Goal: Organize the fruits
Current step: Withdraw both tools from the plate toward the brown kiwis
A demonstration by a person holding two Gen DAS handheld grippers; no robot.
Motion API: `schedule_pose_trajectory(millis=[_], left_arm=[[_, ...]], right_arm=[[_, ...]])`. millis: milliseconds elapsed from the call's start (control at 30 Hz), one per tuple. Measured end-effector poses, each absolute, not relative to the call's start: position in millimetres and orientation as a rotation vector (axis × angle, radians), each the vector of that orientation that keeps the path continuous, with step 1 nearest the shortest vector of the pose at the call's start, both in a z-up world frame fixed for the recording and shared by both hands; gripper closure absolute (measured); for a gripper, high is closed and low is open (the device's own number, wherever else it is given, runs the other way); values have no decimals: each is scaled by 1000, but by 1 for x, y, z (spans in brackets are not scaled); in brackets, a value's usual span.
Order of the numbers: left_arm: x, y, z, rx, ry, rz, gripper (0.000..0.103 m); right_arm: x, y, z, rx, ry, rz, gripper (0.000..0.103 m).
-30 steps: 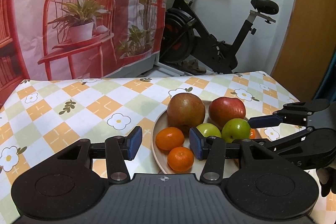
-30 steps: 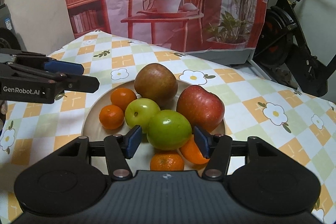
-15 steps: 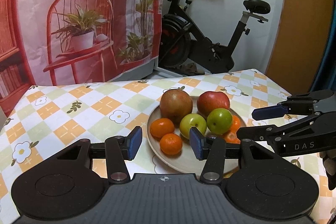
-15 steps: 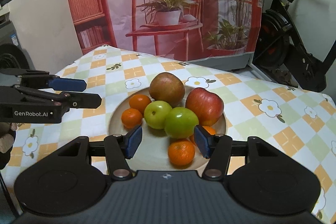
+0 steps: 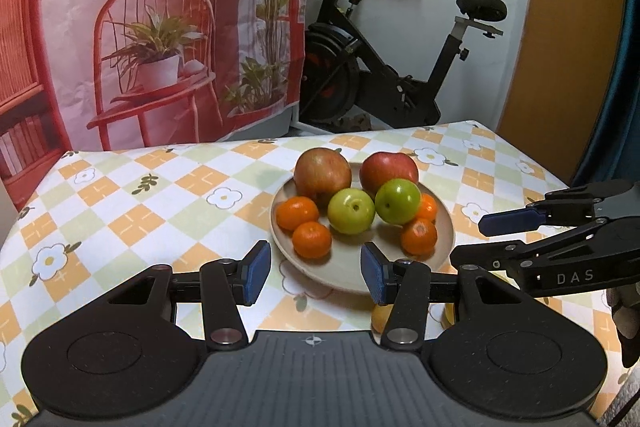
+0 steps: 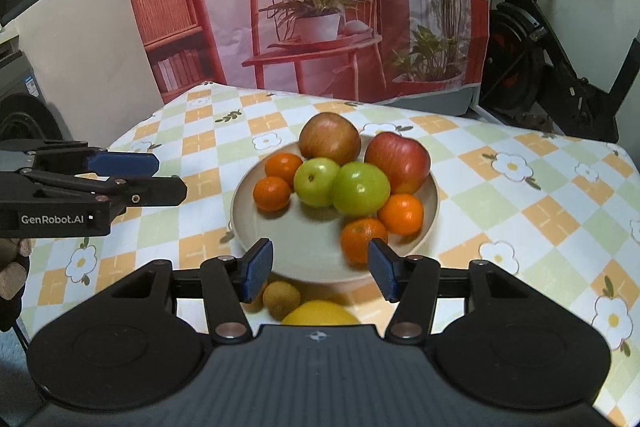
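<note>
Currently both grippers hang short of the plate (image 6: 434, 205) on the desk (image 5: 132, 223); left gripper (image 5: 312, 273) and right gripper (image 6: 320, 269) both have fingers parted, nothing between them; the fruit is heaped on the plate, green apples (image 6: 360, 189) resting on the oranges (image 6: 362, 239). Risk: lifting a lower orange could let that pile roll off the shallow rim; a kiwi (image 6: 284, 299) and a yellow fruit (image 6: 320, 315) sit just under the right gripper, easily knocked on a blind approach.

Both the left gripper (image 5: 312, 273) and right gripper (image 6: 320, 269) now sit back from the plate (image 6: 304, 251) toward the desk's near edge, uncovering a kiwi (image 6: 283, 299) there.
</note>
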State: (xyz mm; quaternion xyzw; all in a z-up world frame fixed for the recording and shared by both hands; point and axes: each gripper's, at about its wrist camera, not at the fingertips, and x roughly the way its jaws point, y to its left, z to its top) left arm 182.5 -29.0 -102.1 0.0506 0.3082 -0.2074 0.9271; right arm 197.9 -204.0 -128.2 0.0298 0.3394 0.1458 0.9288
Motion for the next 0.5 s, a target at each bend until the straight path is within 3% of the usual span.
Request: schedule_pose_trajectory(millis=[500], left_arm=[[182,-29,-118,43,703,-464,51]], right_arm=[[185,-202,-136,86,708,300,49]])
